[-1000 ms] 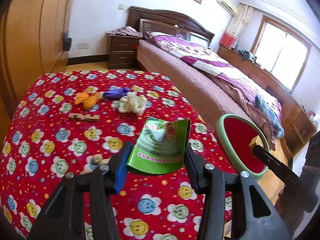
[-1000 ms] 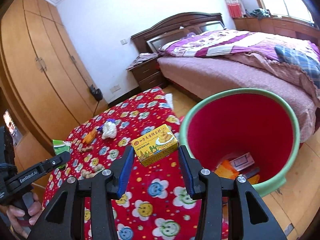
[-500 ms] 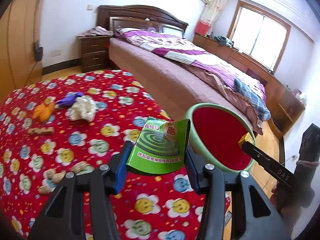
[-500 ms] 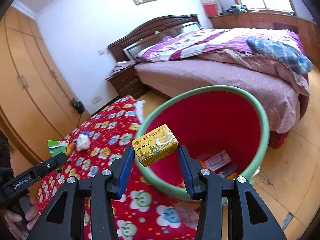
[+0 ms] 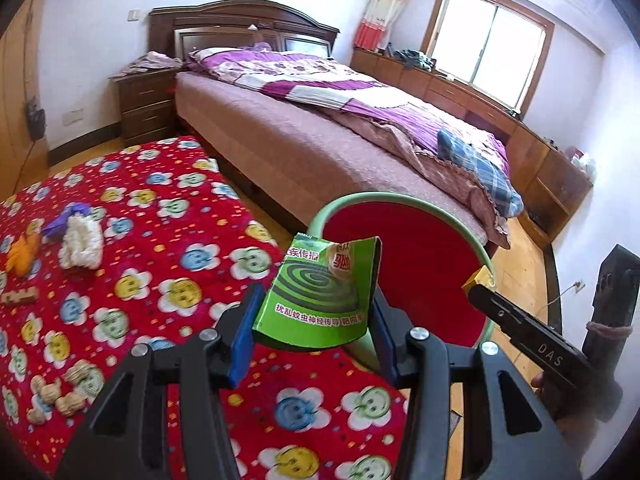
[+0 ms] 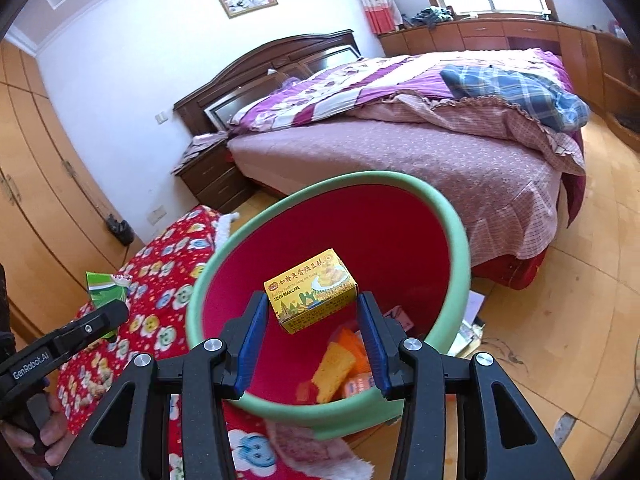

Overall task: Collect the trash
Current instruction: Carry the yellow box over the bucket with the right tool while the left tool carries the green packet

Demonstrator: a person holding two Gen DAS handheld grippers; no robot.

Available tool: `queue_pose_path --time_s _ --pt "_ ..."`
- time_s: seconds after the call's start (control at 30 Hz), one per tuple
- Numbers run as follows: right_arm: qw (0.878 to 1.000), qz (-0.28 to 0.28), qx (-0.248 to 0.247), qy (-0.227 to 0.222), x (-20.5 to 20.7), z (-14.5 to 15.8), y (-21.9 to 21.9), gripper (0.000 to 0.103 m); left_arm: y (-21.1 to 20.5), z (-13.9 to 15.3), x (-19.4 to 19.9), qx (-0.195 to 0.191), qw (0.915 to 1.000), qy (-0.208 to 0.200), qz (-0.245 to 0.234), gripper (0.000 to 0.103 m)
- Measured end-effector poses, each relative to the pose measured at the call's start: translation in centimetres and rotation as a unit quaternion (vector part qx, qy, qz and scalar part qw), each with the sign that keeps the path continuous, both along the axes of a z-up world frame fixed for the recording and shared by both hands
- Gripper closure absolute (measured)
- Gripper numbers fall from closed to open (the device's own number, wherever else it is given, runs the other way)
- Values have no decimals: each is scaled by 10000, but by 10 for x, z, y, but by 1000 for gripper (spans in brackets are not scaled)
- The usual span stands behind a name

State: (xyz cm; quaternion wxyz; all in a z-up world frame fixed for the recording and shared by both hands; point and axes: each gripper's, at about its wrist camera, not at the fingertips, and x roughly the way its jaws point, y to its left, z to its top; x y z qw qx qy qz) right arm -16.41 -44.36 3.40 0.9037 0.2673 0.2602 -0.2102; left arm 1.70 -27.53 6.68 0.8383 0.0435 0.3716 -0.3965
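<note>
My left gripper point(image 5: 314, 330) is shut on a green mosquito-coil packet point(image 5: 320, 292), held at the table's right edge beside the bin point(image 5: 486, 260). My right gripper point(image 6: 312, 334) holds a yellow green-bean-cake box point(image 6: 310, 290) over the open mouth of the red bin with the green rim point(image 6: 456, 240). Its jaws stand wider than before and gaps show at both sides of the box. Orange and white wrappers point(image 6: 340, 364) lie in the bin's bottom. The left gripper and its packet also show at the left of the right wrist view point(image 6: 106, 288).
The red flowered tablecloth point(image 5: 132, 264) carries a white crumpled tissue point(image 5: 80, 240), a purple wrapper point(image 5: 64, 218), an orange peel point(image 5: 22, 254), peanut shells point(image 5: 60, 388) and a small wooden piece point(image 5: 18, 296). A bed point(image 5: 360, 120) stands behind the bin. The wooden floor point(image 6: 560, 300) lies right.
Both grippers have moved right, from over the table towards the bin. The right gripper now hangs over the bin's mouth and its jaws have spread apart around the box.
</note>
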Motion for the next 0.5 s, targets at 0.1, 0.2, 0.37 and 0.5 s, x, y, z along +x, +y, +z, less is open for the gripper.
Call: queue_pose_path --time_s 0.1,0.2,0.37,0.5 --pt "10000 -27 -34 22 1 -3 -4 55 -13 -2 0 20 9999 -34 -107 52" --pt "10000 -4 -20 30 2 -5 -7 55 -24 -3 1 42 9998 -56 -184 52" --pt "10000 11 81 -33 1 -7 -17 49 -43 -8 1 99 9994 -92 -313 52" --pt "9998 -6 100 -149 -2 -5 -25 48 -58 -12 1 153 9989 -140 -422 52"
